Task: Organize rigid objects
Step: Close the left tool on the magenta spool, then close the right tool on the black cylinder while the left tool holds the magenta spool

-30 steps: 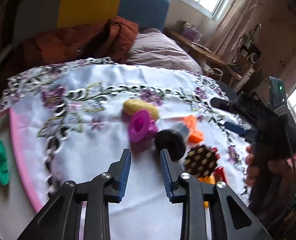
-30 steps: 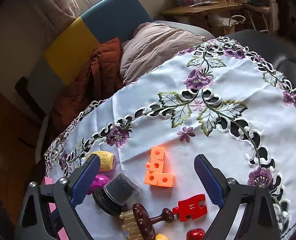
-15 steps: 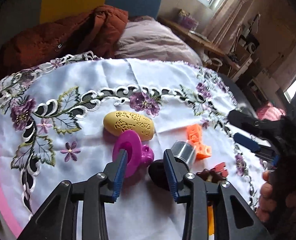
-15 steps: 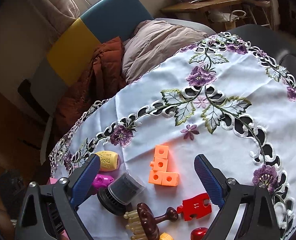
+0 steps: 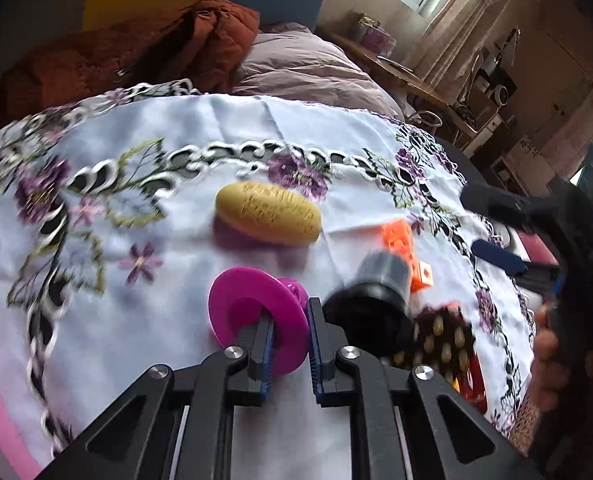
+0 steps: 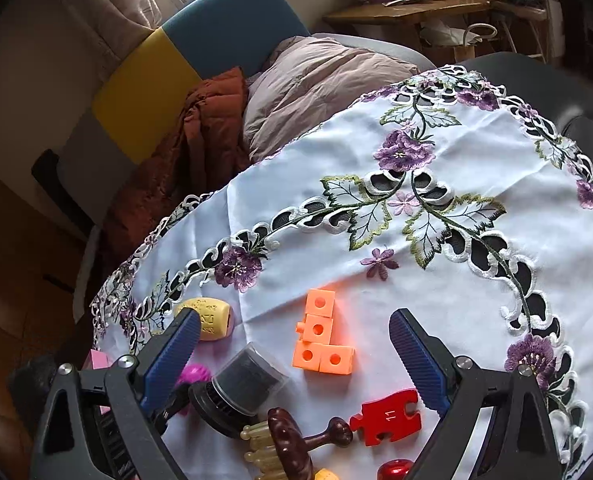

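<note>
In the left wrist view my left gripper (image 5: 290, 334) has its blue pads on either side of the rim of a magenta spool (image 5: 252, 312) lying on the embroidered white tablecloth (image 5: 176, 128); the jaws are narrow and look closed on it. A yellow oval piece (image 5: 268, 213), a black-and-clear cylinder (image 5: 376, 304), orange cubes (image 5: 406, 248) and a brown studded brush (image 5: 442, 334) lie around it. My right gripper (image 6: 292, 336) is wide open and empty above the orange cubes (image 6: 322, 340), with the cylinder (image 6: 240, 386), spool (image 6: 194, 374) and red puzzle piece (image 6: 388, 414) near.
A pink tray edge (image 5: 0, 404) lies at the table's left. An armchair with a rust jacket (image 6: 200, 152) and grey pillow (image 6: 316, 80) stands behind the table. A wooden shelf (image 6: 408, 4) is at the back. The right hand and gripper (image 5: 552, 240) are at the left view's right.
My left gripper has moved forward and down to the magenta spool and narrowed its jaws around the rim. The right gripper has barely moved and stays open.
</note>
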Motion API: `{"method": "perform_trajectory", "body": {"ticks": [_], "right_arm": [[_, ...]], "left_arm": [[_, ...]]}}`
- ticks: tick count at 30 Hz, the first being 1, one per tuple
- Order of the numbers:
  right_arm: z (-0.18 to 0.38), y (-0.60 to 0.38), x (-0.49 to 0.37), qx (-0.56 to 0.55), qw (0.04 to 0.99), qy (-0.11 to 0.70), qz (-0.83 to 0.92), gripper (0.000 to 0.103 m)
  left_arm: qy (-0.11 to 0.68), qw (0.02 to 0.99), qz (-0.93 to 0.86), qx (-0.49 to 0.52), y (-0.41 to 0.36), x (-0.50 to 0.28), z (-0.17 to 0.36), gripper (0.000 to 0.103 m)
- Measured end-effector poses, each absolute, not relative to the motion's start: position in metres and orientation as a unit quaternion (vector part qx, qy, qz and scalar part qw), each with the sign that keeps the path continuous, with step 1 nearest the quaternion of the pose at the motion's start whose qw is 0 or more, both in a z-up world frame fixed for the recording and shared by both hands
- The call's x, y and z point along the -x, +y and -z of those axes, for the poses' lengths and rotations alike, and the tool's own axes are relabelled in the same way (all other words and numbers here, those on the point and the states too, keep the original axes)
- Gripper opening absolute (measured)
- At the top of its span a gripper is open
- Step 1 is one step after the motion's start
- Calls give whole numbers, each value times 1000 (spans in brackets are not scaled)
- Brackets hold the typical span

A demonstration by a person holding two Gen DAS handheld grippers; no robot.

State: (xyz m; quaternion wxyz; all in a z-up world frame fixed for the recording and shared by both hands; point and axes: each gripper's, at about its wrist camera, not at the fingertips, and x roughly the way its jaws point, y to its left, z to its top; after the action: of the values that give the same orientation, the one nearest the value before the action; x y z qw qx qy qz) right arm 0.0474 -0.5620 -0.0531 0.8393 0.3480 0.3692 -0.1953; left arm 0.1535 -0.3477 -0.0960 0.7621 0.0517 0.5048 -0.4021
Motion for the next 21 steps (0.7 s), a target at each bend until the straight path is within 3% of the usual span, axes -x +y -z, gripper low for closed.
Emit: {"method": "perform_trajectory", "body": {"ticks": [10, 16, 21], "right_arm": [[54, -552, -55, -339, 849, 376, 153, 96], [56, -522, -77, -287, 863, 410, 76, 103], [60, -501, -95, -209, 867, 451, 38, 103]], "left_arm": [[486, 782, 387, -45, -298, -111, 79, 13], [468, 789, 396, -40, -277, -89, 64, 13], [467, 788, 400, -23, -256, -79, 55, 13]]}}
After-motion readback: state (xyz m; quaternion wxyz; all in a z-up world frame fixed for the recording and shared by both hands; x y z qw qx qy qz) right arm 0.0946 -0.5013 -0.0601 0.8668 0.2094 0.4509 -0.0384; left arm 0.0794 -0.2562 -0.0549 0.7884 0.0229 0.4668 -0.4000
